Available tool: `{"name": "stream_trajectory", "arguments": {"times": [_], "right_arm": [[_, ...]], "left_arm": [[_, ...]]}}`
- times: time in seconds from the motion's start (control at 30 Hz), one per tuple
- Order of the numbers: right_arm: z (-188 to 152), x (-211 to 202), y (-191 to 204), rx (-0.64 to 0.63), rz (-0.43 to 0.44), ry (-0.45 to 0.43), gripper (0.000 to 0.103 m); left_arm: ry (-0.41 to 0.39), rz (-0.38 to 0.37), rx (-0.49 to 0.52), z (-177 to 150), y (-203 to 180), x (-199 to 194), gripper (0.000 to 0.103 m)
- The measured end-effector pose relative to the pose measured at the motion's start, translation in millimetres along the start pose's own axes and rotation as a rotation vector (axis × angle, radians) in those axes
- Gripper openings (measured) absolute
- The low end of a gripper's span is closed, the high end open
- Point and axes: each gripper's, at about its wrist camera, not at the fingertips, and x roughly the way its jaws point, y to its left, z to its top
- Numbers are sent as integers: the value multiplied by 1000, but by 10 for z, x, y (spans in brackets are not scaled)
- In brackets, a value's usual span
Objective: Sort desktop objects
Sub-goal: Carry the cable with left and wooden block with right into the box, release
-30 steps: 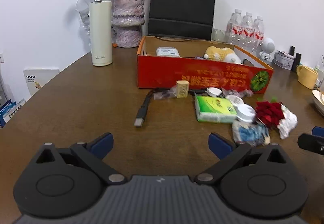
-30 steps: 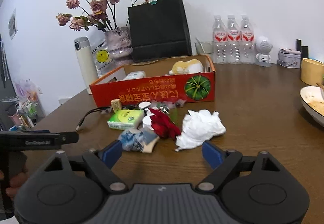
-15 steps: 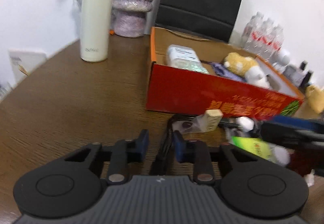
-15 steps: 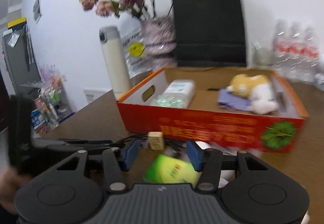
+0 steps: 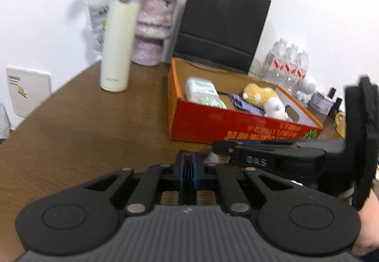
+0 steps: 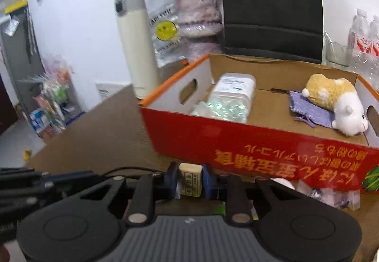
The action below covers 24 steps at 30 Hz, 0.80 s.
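My left gripper (image 5: pixel 188 168) is shut on the black cable (image 5: pixel 188 170), which shows as thin dark strands between its blue pads, just in front of the red cardboard box (image 5: pixel 236 128). My right gripper (image 6: pixel 190 178) is shut on a small cream block (image 6: pixel 190 180) with printed marks, close to the box's front wall (image 6: pixel 260 146). The right gripper's body (image 5: pixel 272 160) crosses the left wrist view on the right. The box holds a wet-wipes pack (image 6: pixel 227 98), a purple cloth (image 6: pixel 310 108) and a plush hamster (image 6: pixel 336 101).
A cream thermos (image 5: pixel 117 48), a flower vase (image 5: pixel 154 27) and a black paper bag (image 5: pixel 222 32) stand behind the box. Water bottles (image 5: pixel 287 65) stand at the back right. Small wrapped items (image 6: pixel 331 195) lie by the box front. The left gripper (image 6: pixel 28 186) sits low left in the right wrist view.
Both grippers moved forward to the box front and closed: the left on the cable, the right on the cream block. Both were open a second ago.
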Motion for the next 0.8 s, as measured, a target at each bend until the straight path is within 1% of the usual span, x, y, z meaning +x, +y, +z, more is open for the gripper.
{"name": "stream_trajectory", "arguments": {"times": [0.07,0.17,0.23,0.33,0.4,0.47,0.5,0.6,0.67,0.7,0.8], "right_arm": [[0,-240,9,6,7,-57,21],[-30,-667,-66,34,8,-134,21],[-63,-928,-130,55,-6,-160,21],[-135,-1347,-238,84,-35,-211,21],[-158,-1617,-356,126,-20,-253,21],[-172,-1875,-489,183,-6,-303,21],[-176,-1975,-546,208,1,-330,21],[-215,-2226,-754,305,52,-404,20],[-238,-2372,-917,372,65,-459,20],[-238,-2421,-987,393,68,-477,20],[-221,-2421,-1105,365,0,-457,20]], "left_arm": [[-22,-15,5,30,-38,-136,8],[-97,-48,42,103,-210,-376,7],[-127,-76,68,161,-365,-499,7],[-148,-123,104,251,-648,-662,7],[-185,-136,142,284,-837,-771,7],[-211,-165,175,323,-1010,-878,7],[-220,-169,191,341,-1087,-904,7],[-241,-143,220,394,-1287,-889,7],[-228,-108,219,416,-1350,-831,7],[-218,-105,210,422,-1347,-805,7],[-213,-119,190,446,-1345,-790,7]]}}
